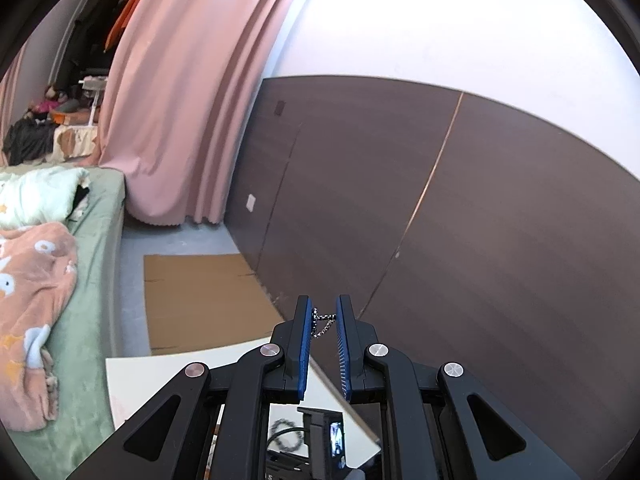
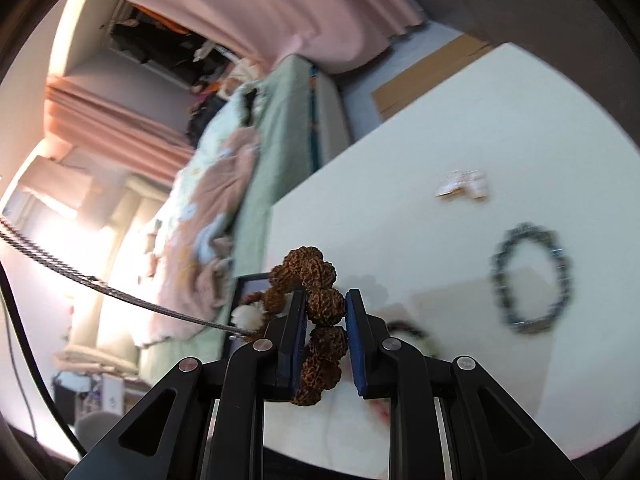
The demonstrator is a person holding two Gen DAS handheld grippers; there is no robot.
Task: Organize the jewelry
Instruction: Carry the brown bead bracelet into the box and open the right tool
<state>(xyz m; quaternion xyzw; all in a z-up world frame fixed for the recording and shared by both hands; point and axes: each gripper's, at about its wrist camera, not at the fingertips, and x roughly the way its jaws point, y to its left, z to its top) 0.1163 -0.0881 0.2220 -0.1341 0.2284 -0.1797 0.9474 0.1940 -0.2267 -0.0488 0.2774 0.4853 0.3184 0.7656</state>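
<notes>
My left gripper [image 1: 324, 316] is raised above the white table [image 1: 168, 364] and is shut on a thin silver chain [image 1: 322, 322] that hangs between its blue pads. My right gripper [image 2: 326, 306] is shut on a bracelet of large rough brown seed beads [image 2: 316, 280], held above the white table [image 2: 440, 128]; part of the bracelet sticks out past the fingertips. A dark beaded bracelet [image 2: 530, 276] lies on the table to the right. A small pale pink piece [image 2: 464, 186] lies farther back. A silver chain [image 2: 80, 280] stretches across the left of the right wrist view.
A bed with green sheet and peach blanket [image 1: 36, 280] stands left of the table. Pink curtains [image 1: 192, 100] hang behind. A dark wood wall panel [image 1: 460, 220] is close ahead. Cardboard [image 1: 200, 300] lies on the floor. A dark box [image 2: 248, 292] sits at the table's left edge.
</notes>
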